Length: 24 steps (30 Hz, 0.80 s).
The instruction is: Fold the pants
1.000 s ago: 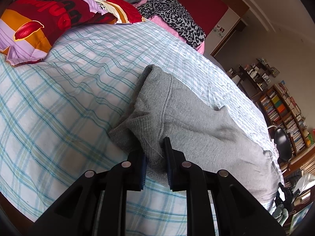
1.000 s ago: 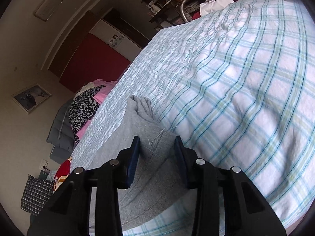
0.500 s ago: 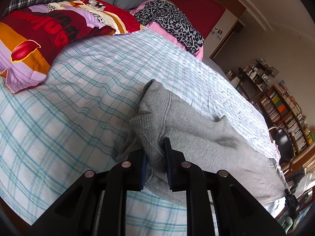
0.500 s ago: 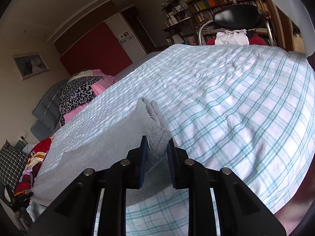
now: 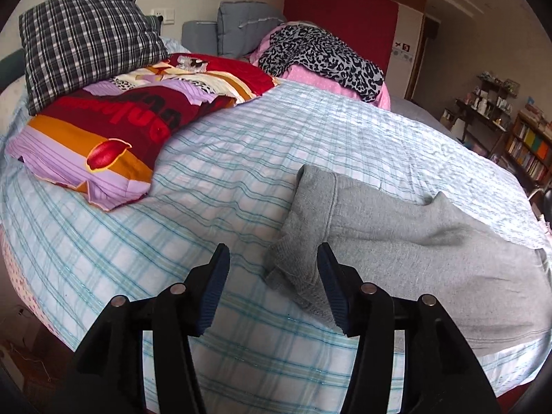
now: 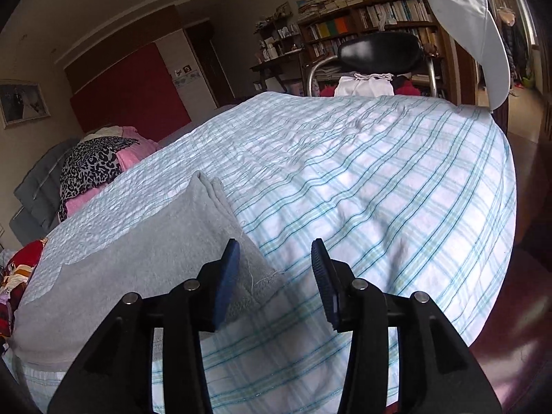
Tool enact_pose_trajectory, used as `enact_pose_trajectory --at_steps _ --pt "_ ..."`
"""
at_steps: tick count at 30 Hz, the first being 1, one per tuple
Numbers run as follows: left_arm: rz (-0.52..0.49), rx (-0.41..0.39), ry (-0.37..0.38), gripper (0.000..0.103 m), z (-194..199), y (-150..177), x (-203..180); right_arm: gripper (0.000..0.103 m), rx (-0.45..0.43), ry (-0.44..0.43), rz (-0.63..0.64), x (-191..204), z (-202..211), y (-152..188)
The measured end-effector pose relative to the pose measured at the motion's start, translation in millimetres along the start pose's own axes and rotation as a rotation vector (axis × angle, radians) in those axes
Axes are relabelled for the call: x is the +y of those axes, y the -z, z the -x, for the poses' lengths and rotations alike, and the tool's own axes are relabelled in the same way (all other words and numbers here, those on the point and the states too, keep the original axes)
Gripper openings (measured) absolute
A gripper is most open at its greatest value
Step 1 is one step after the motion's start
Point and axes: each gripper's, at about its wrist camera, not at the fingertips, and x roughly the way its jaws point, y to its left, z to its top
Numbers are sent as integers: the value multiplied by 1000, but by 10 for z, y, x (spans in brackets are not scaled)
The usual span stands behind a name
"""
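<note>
The grey pants [image 5: 396, 241] are lying folded along the near edge of the bed [image 5: 214, 186], on its blue-checked sheet. In the left wrist view the left gripper [image 5: 272, 276] is hanging over the bed at 6 o'clock, its jaws opening and gripping nothing — the bunched corner of the pants is sitting at the inner face of the right-hand finger, while the left-hand finger is standing over bare sheet. From there the pants are stretching away toward 3 o'clock. In the right wrist view the right gripper [image 6: 274, 270] is also at 6 o'clock with its jaws opening and nothing clamped; the other end of the pants [image 6: 145, 262] is passing under its left-hand finger, with a frayed corner poking into the gap, and running off toward 9 o'clock. A bright quilt [image 5: 131, 127] is lying at 10 o'clock in the left view, and a leopard-print cloth [image 5: 324, 55] at 12 o'clock — both well apart from the pants.
</note>
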Motion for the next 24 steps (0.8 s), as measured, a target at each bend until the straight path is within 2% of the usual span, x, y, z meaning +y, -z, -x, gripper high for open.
enact_pose_trajectory --at_steps 3,6,8,12,18,24 --pt "-46 -3 50 53 47 -65 -244 45 -32 -49 42 181 22 -25" --pt "-130 11 121 53 -21 -108 -682 48 -29 -122 106 449 -4 10" --pt "-177 39 161 53 -133 -112 -1003 55 -5 -166 152 630 -69 63" --pt "-233 102 231 51 -389 -120 -1605 56 56 -204 216 851 -193 202" --pt "-276 236 311 33 -816 -201 -2256 57 135 -204 253 873 -378 327" --pt "-311 317 313 33 -1139 -193 -2663 57 151 -173 343 898 -441 476"
